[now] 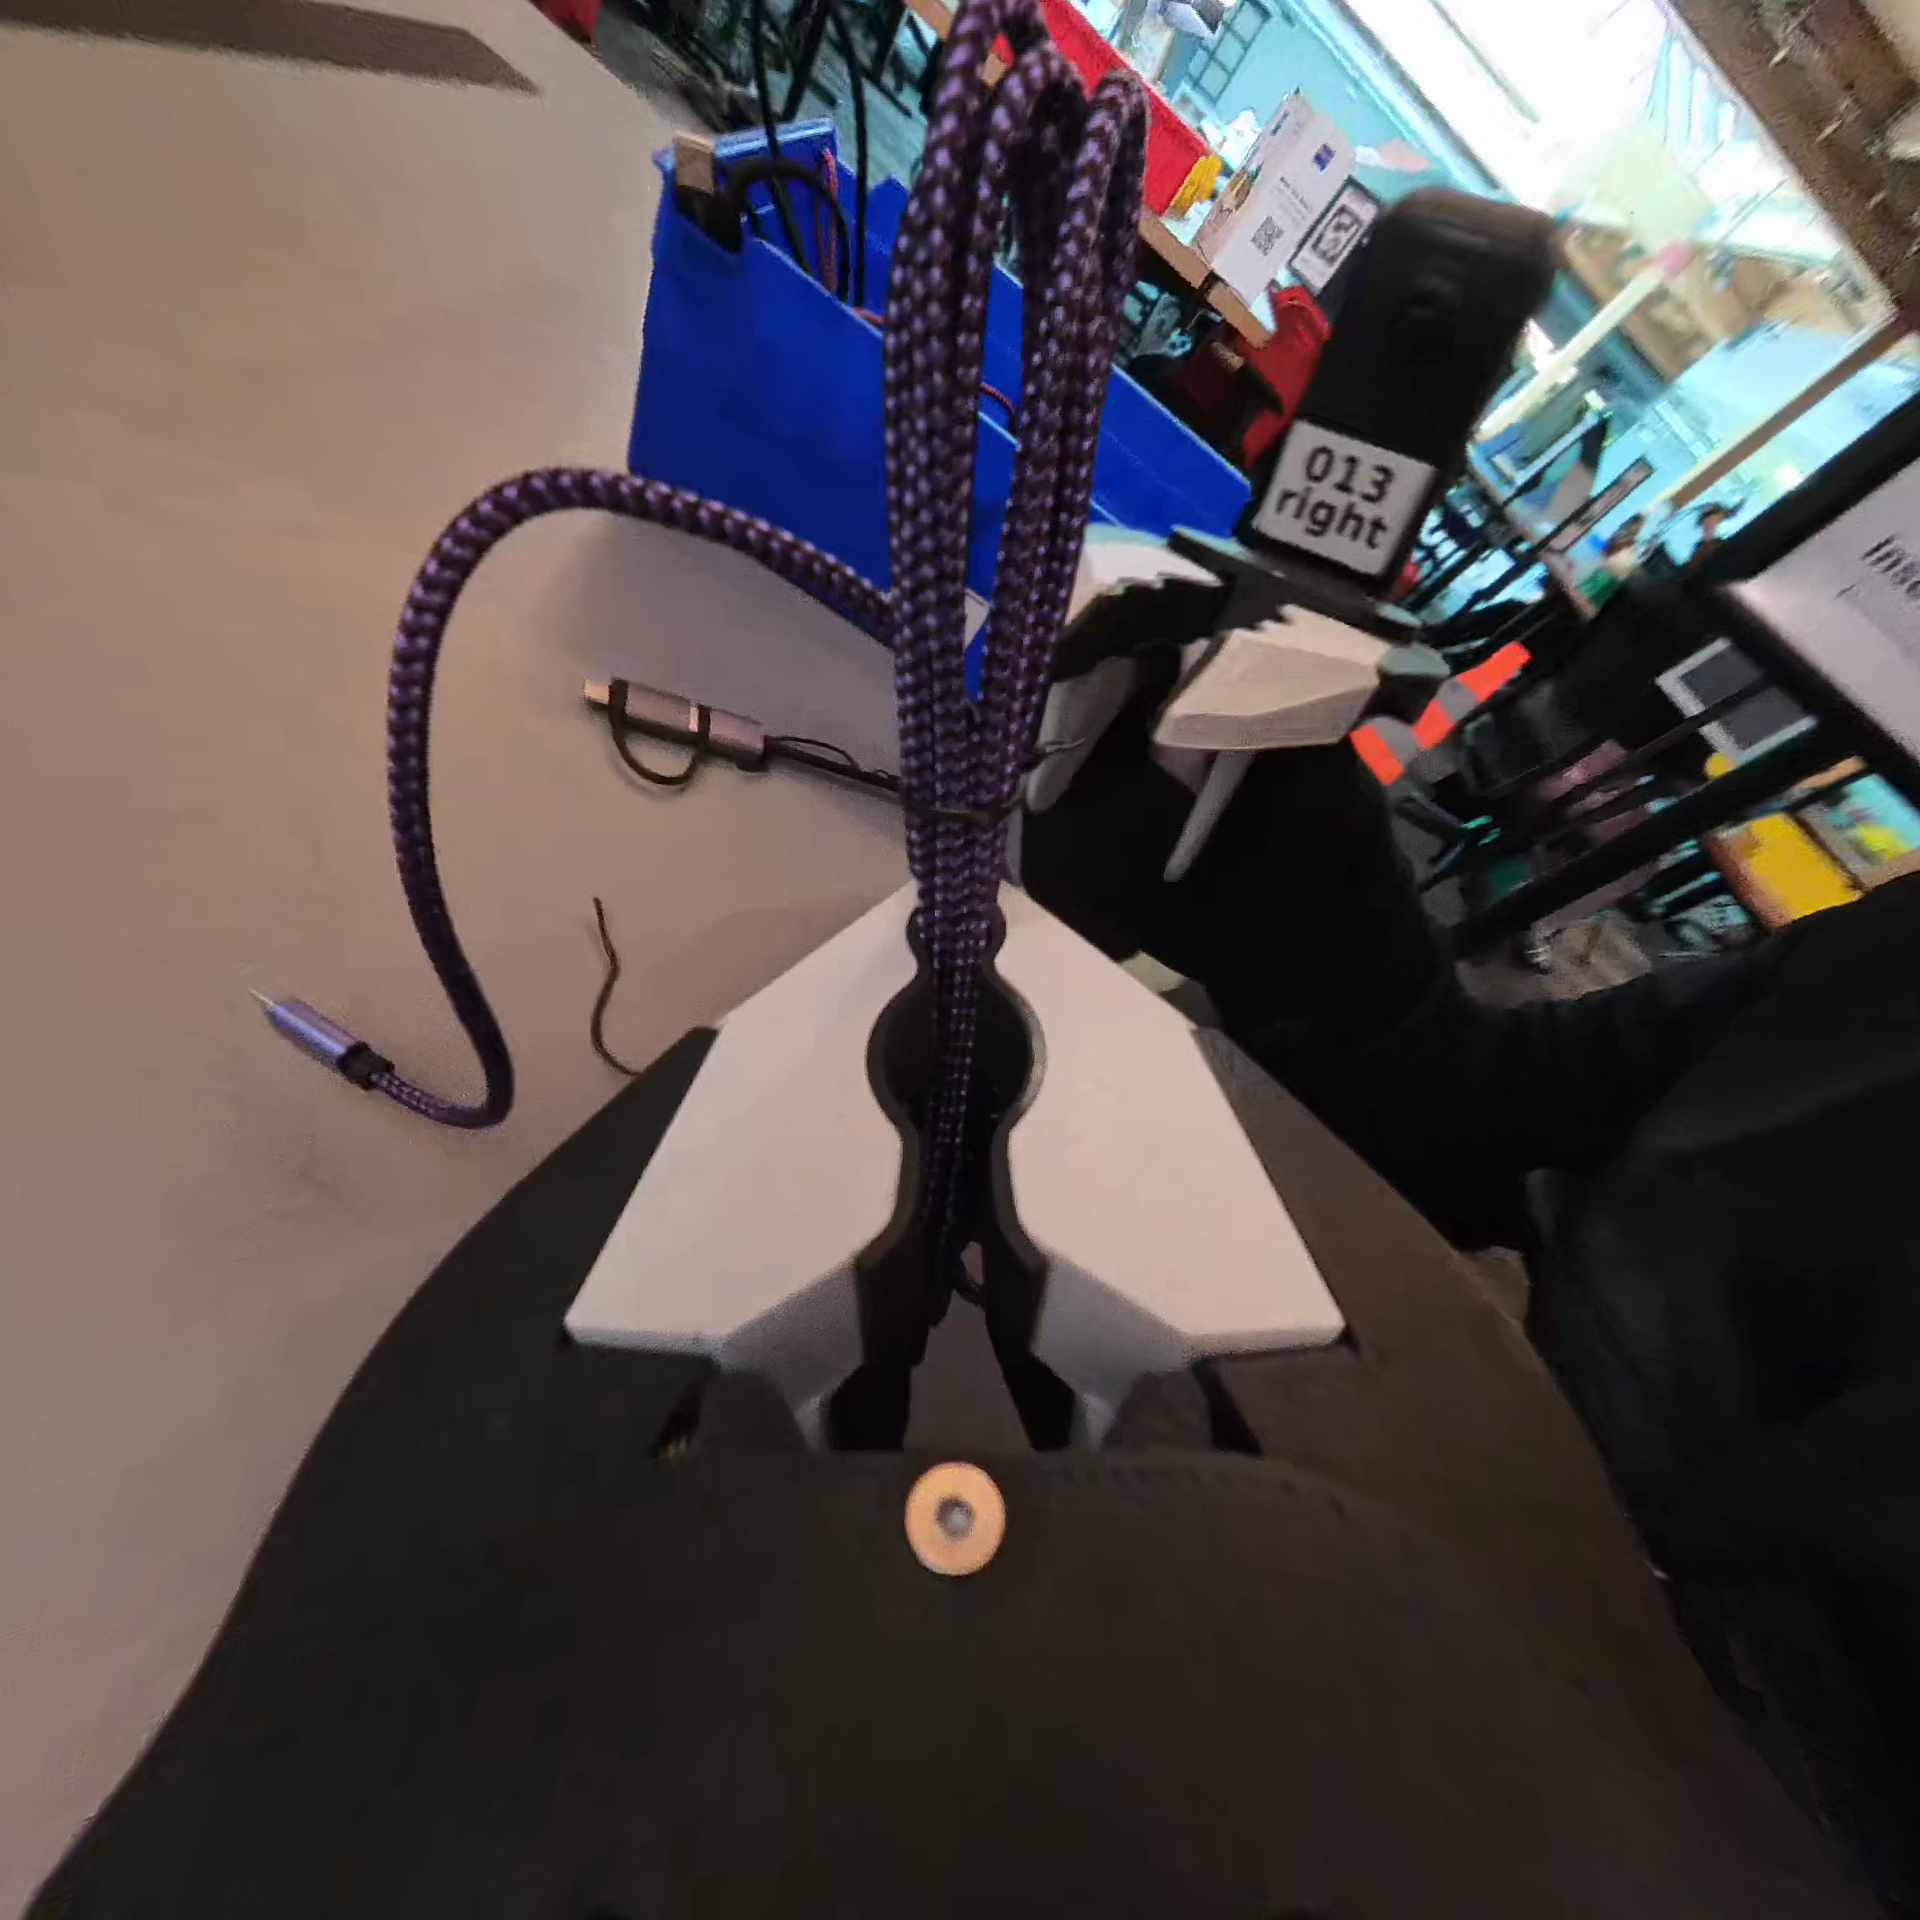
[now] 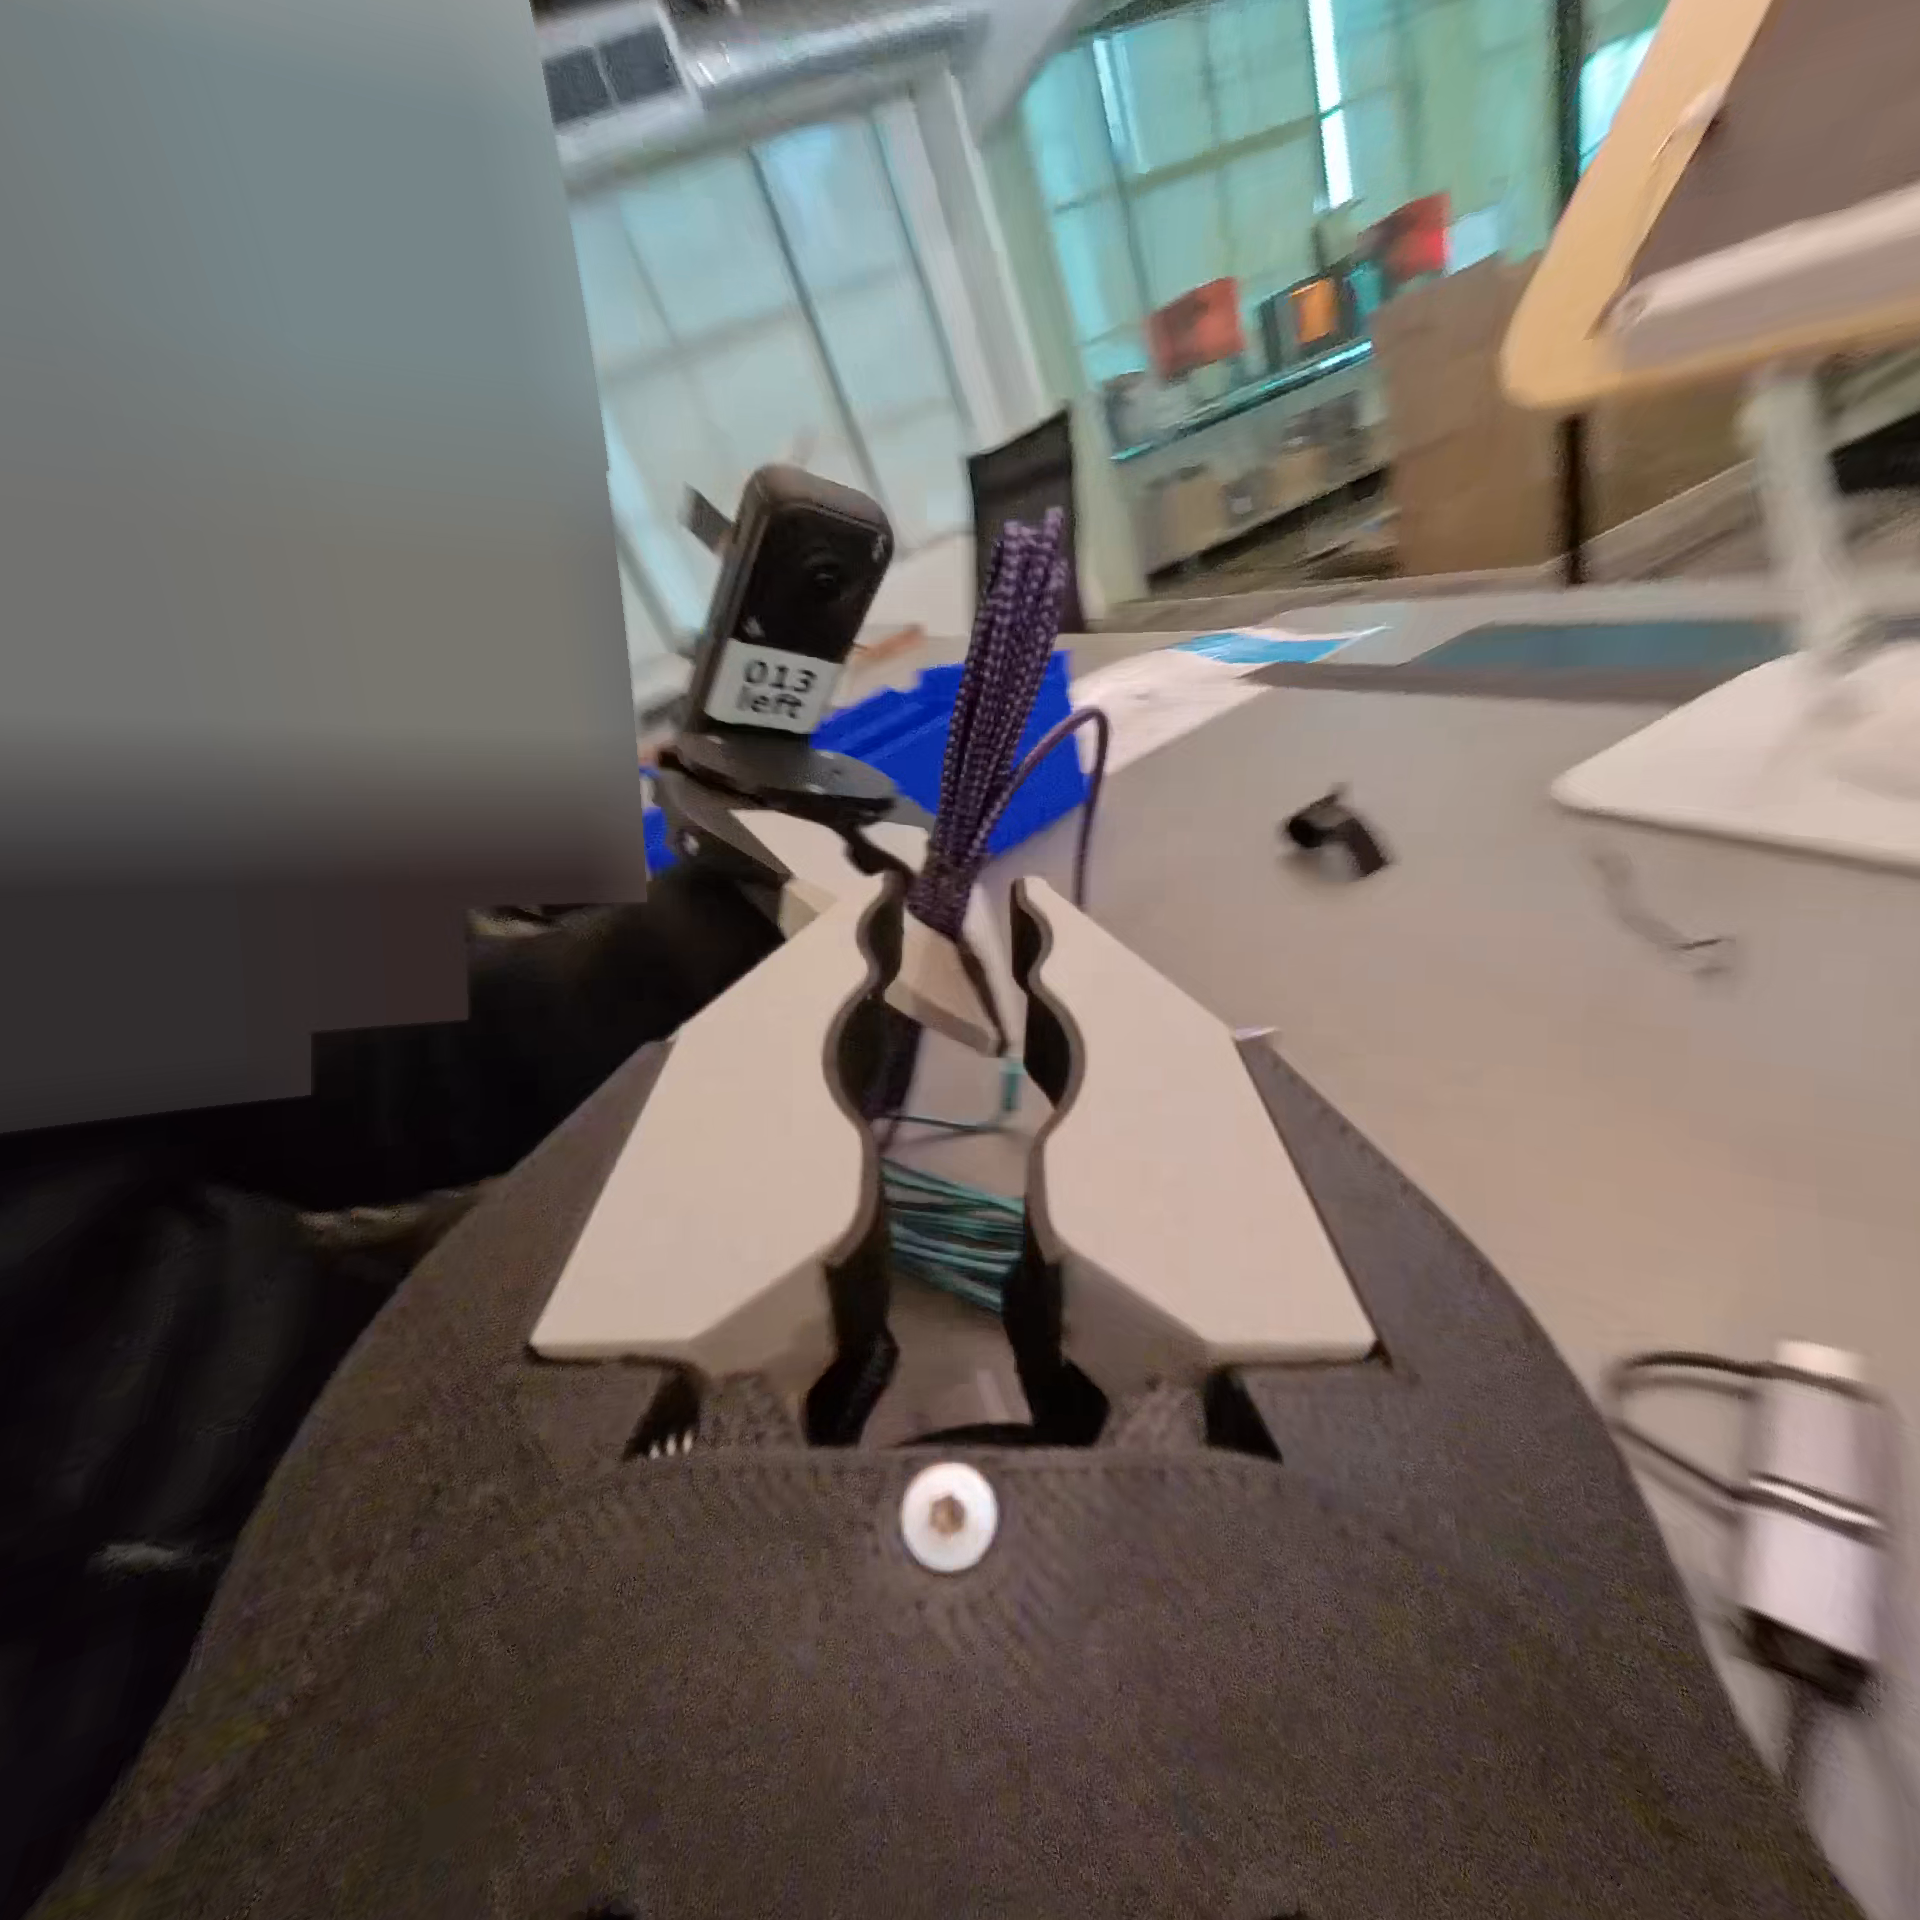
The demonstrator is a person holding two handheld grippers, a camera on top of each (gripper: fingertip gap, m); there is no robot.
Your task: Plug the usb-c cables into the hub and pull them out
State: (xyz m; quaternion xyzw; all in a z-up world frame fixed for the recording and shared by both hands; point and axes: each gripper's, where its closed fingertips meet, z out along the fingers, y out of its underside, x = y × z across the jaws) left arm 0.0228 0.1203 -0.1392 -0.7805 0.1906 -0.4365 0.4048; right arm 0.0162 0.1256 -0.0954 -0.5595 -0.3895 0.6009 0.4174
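My left gripper (image 1: 956, 914) is shut on a bundled purple braided cable (image 1: 966, 520) and holds it upright above the table. The cable's loose end curves down to a purple usb-c plug (image 1: 312, 1034) lying on the table. A silver hub (image 1: 675, 722) with a black lead lies beyond it; it is blurred at the lower right of the right wrist view (image 2: 1808, 1527). My right gripper (image 2: 954, 894) holds a teal cable bundle (image 2: 951, 1236) deep between its fingers. In the left wrist view the right gripper (image 1: 1143, 665) is just right of the purple bundle (image 2: 997, 675).
A blue bin (image 1: 769, 395) with more cables stands behind the hub. A thin dark cord (image 1: 603, 987) lies on the pale table (image 1: 208, 623). A white stand base (image 2: 1766, 790) and a small black object (image 2: 1335, 831) sit at the right. A person's black sleeve (image 1: 1558, 1091) is close.
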